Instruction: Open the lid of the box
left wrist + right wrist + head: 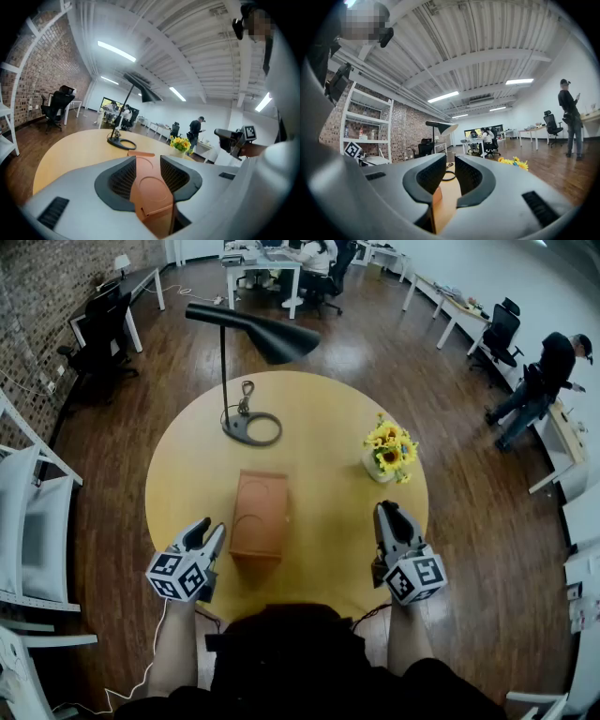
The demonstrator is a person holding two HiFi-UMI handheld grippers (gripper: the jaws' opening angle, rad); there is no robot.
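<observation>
A terracotta box (pixel 259 515) with its lid down lies in the middle of the round yellow table (pixel 319 418). My left gripper (pixel 210 527) hovers just left of the box's near end, jaws apart. In the left gripper view the box (pixel 149 187) fills the gap between the open jaws of that gripper (pixel 148 158), and no pad visibly presses on it. My right gripper (pixel 384 508) hangs over the table well to the right of the box. Its jaws (pixel 450 159) stand a narrow gap apart with nothing between them; a box edge (pixel 436 197) shows low left.
A black desk lamp (pixel 251 426) with its cable stands at the table's back, its shade (pixel 272 336) over the far edge. A pot of sunflowers (pixel 389 452) sits at the right rim. White chairs (pixel 28 521) stand to the left; people work at desks beyond.
</observation>
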